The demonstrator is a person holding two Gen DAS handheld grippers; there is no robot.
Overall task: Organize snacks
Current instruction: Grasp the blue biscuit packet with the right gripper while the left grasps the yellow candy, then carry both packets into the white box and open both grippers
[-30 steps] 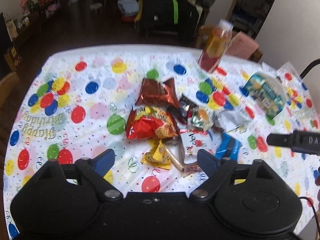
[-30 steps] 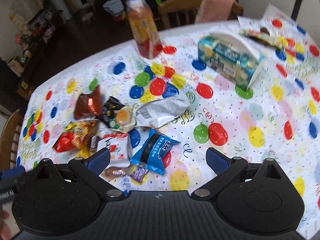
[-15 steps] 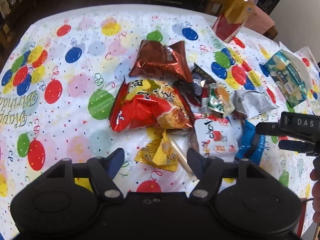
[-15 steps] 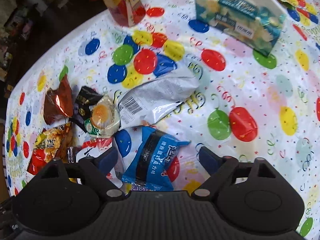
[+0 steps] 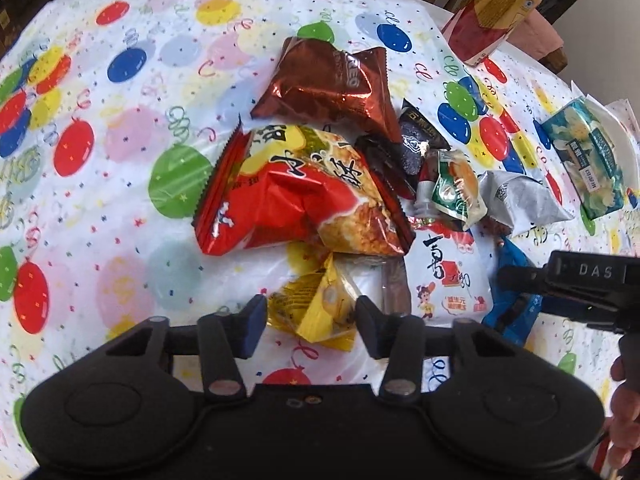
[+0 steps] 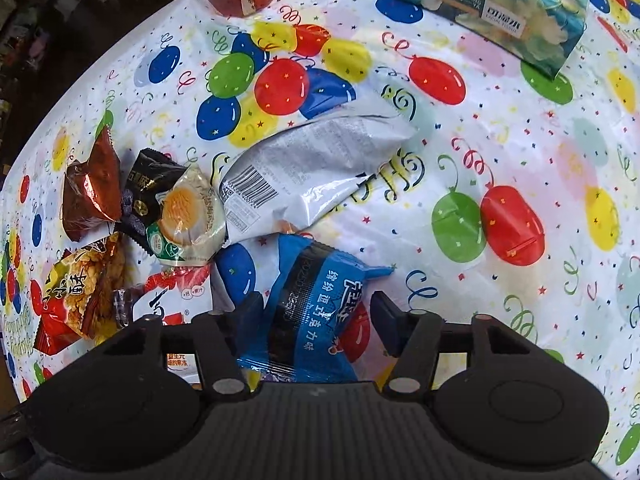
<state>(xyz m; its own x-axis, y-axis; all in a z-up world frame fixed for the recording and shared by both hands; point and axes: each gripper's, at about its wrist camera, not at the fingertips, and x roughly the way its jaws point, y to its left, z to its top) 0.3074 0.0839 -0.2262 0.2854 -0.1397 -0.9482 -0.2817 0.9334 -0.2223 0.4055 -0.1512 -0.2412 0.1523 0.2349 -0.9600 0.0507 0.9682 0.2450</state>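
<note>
Two handheld grippers hover over a pile of snack packets on a tabletop covered in a balloon-print cloth. The left gripper has its fingers spread around a crumpled yellow foil packet, not pinching it. The right gripper has its fingers released either side of a blue plastic snack packet. A large red crisp bag lies at twelve o'clock from the yellow packet.

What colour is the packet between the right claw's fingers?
Blue with a black band, clearest in the right wrist view: packet.
</note>
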